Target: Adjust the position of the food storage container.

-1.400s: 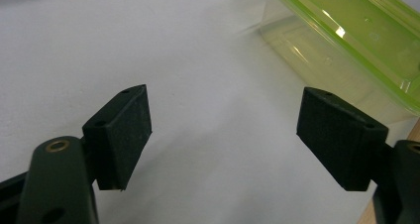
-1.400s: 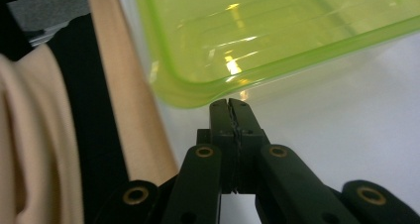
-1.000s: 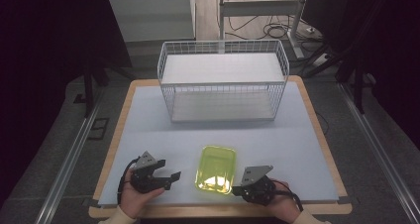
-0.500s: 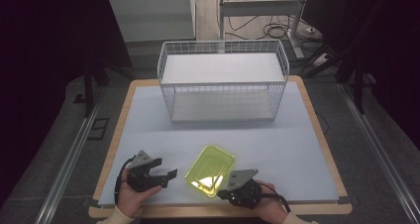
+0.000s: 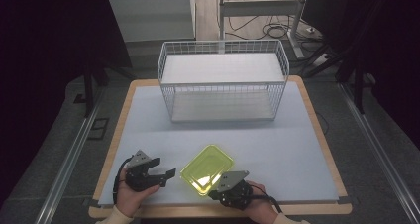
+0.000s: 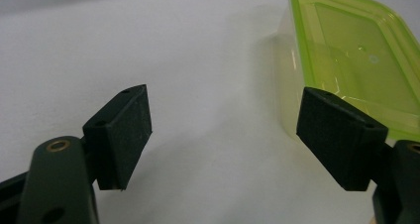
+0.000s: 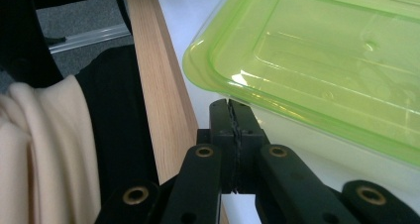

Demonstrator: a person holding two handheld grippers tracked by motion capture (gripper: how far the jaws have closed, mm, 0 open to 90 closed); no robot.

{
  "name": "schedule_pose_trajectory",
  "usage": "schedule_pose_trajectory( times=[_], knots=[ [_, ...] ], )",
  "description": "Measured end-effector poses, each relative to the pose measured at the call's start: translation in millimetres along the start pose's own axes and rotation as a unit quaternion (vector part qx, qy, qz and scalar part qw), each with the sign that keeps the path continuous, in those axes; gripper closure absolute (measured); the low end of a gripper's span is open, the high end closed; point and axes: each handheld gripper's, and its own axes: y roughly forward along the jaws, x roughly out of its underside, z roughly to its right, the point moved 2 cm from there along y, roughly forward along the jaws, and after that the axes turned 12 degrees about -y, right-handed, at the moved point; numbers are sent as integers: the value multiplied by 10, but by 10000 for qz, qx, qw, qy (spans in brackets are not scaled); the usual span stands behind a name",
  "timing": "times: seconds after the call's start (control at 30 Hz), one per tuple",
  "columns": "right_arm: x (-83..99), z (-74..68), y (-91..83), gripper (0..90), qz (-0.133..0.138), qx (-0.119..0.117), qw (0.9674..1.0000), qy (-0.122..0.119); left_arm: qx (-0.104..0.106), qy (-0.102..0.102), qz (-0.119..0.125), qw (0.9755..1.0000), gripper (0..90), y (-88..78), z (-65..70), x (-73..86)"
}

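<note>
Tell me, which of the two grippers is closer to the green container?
Right. The right gripper, fingers shut, sits against the green container's near edge. The left gripper, fingers open, waits beside it with bare table between.

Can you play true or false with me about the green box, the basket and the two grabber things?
1. The see-through yellow-green plastic container lies on the pale blue table mat. True.
2. The container sits inside the white wire basket. False: it lies in front of the basket, near the person's edge of the table.
3. The left gripper has its jaws wide open. True: nothing is between them, and the container is beside its right jaw.
4. The right gripper is wide open. False: its jaws are pressed together, right under the container's rim.
5. The wire basket has toys in it. False: nothing shows inside it.
</note>
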Motion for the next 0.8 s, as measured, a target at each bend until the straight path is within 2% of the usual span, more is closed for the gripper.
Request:
schedule_pose_trajectory(
  times=[0.03,0.4,0.67,0.8],
  knots=[
    [-22,-7,36,900,-4,24,10000,7,-31,-58,1,10000,215,-9,-13,2],
    [-173,-46,289,900,17,171,9998,86,-68,-175,75,9998,216,-47,-69,0],
    [-257,4,414,900,20,371,9990,248,-46,-161,75,9998,217,-50,-69,-3],
    [-292,34,493,900,1,498,9981,366,-73,-218,102,9997,217,-59,-83,-7]
  ],
)
